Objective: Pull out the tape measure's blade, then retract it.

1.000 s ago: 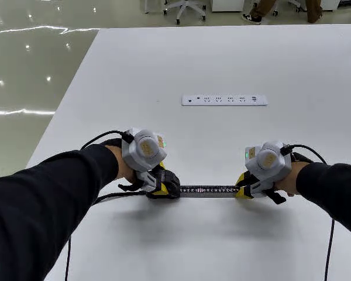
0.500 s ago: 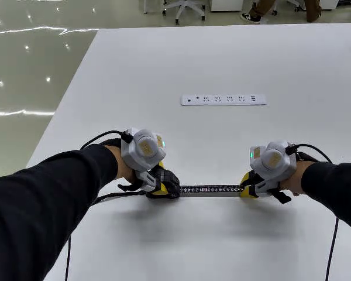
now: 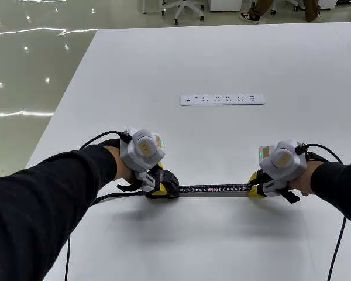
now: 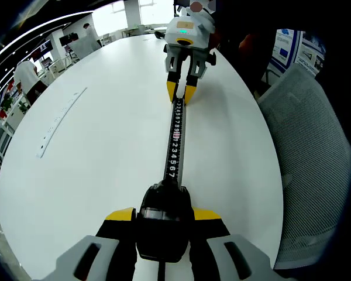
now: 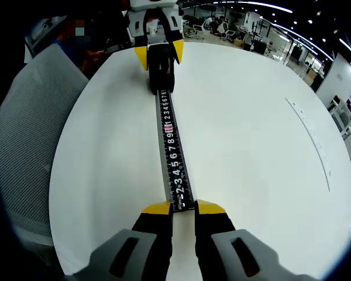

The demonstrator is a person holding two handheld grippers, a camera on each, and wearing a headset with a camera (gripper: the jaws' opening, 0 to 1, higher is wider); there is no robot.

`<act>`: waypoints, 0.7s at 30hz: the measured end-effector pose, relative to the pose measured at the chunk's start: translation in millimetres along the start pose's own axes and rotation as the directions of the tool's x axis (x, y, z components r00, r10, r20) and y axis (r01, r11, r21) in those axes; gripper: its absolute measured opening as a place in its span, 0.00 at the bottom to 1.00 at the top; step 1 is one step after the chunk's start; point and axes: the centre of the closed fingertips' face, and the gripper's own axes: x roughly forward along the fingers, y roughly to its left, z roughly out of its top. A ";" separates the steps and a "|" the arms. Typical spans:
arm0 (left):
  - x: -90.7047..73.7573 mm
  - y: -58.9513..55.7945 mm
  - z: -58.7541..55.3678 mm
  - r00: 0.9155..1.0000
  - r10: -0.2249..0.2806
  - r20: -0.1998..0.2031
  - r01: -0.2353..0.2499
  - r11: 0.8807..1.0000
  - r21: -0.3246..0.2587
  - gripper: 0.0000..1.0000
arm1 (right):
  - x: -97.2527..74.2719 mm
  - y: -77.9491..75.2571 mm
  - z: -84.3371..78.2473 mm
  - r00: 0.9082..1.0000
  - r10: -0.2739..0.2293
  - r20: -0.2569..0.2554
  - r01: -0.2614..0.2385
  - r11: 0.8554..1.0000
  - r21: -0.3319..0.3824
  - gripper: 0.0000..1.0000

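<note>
We see the left gripper (image 3: 159,188) clamped on the case (image 4: 164,219) and the right gripper (image 5: 182,208) pinching the blade (image 5: 173,146) tip, with the blade stretched flat along the table (image 3: 222,58) between them.

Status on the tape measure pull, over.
Left gripper shut on tape measure case. Right gripper shut on blade, out along table. Power strip far off, clear.

The white tabletop (image 3: 222,58) looked smooth and matt, while the grey floor (image 3: 23,58) beside it shone glossy with lamp glints. The black tape measure case (image 4: 164,219) read as dull plastic, and its dark blade (image 5: 171,134) carried a faint satin sheen. The grey mesh chair back (image 4: 307,146) looked woven, and the black sleeve (image 3: 41,199) looked like soft cloth.
</note>
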 end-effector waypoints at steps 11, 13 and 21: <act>0.5 -0.1 0.3 1.000 0.006 0.004 -0.006 1.000 -0.004 0.31 | -5.9 -2.1 -13.8 1.000 -0.002 -0.020 0.002 1.000 0.006 0.09; 0.6 -0.2 0.7 1.000 0.006 0.004 -0.006 1.000 -0.003 0.31 | -6.7 -2.2 -14.9 1.000 -0.001 -0.022 0.002 1.000 0.008 0.09; 0.5 -0.2 0.6 1.000 0.013 0.014 -0.013 1.000 0.001 0.31 | -9.3 -4.9 -22.8 0.999 0.000 -0.034 0.001 1.000 0.013 0.08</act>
